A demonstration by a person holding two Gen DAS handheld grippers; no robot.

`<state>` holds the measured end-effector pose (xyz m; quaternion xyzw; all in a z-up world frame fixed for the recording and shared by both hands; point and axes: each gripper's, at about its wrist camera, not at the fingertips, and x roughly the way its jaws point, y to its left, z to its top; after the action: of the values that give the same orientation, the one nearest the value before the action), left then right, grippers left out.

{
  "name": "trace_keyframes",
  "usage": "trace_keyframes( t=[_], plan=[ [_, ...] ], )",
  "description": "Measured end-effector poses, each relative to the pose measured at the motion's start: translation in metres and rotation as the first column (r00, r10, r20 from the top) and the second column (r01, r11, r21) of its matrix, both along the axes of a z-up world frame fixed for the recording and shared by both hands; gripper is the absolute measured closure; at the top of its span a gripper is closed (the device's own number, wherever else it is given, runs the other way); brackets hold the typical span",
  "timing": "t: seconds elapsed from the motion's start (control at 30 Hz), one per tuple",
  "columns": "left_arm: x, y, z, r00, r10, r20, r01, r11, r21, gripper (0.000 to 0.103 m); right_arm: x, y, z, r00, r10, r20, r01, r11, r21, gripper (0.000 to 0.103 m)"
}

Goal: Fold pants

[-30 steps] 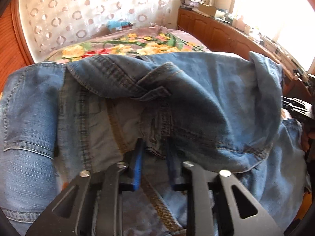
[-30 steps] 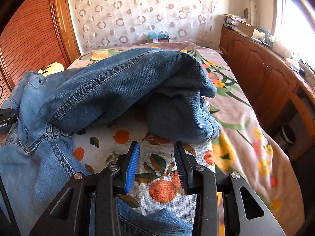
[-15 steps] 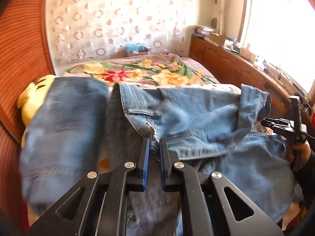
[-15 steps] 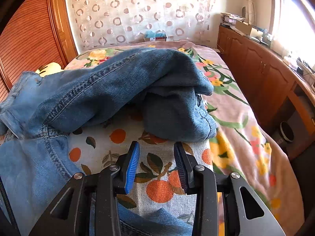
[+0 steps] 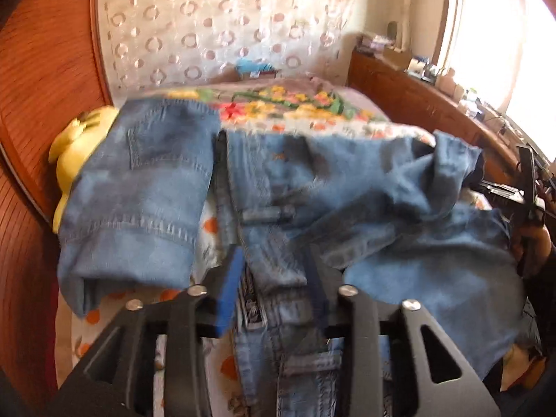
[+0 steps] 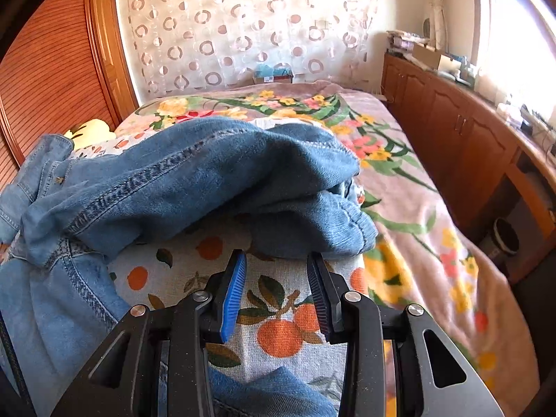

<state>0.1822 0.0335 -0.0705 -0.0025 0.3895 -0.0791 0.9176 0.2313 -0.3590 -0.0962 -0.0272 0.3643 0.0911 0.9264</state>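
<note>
We see the crumpled blue denim pants (image 5: 347,208) spread across the near end of the floral-blanketed bed (image 6: 417,208), lying on the fruit-printed white cloth (image 6: 278,312) that covers that end. One folded leg (image 5: 139,201) lies toward the bed's left edge, beside the yellow plush toy (image 5: 73,146) at that edge. The other leg (image 6: 208,173) is bunched over toward the right edge. Behind the pants, the bed runs to its far end, where a small cardboard box (image 6: 272,73) sits. A long wooden cabinet (image 6: 469,146) runs along the bed's right side.
</note>
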Motion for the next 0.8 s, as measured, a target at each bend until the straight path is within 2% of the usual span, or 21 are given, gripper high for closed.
trace_keyframes(
  t=[0.1, 0.23, 0.43, 0.57, 0.8],
  plan=[
    [0.009, -0.006, 0.009, 0.999, -0.024, 0.044, 0.025, 1.0, -0.009, 0.054, -0.008, -0.002, 0.01, 1.0, 0.013, 0.027, -0.013, 1.0, -0.006, 0.065],
    [0.033, -0.022, 0.011, 0.996, -0.065, 0.064, 0.066, 0.998, -0.019, 0.054, -0.014, -0.01, 0.031, 0.998, 0.016, 0.064, -0.016, 1.0, -0.001, 0.065],
    [0.06, -0.038, -0.013, 0.996, -0.09, 0.027, 0.09, 0.996, 0.017, 0.054, 0.007, -0.011, 0.06, 0.996, 0.031, 0.078, -0.032, 0.999, 0.018, 0.065],
    [0.068, -0.04, -0.033, 0.995, -0.093, -0.022, 0.093, 0.995, 0.024, 0.054, 0.044, 0.002, 0.059, 0.997, 0.068, 0.03, -0.069, 0.998, 0.016, 0.065],
    [0.072, -0.042, -0.05, 0.992, -0.103, -0.072, 0.105, 0.994, 0.017, 0.053, 0.096, 0.028, 0.038, 0.981, 0.15, -0.121, -0.142, 0.987, 0.076, 0.065]
  ],
)
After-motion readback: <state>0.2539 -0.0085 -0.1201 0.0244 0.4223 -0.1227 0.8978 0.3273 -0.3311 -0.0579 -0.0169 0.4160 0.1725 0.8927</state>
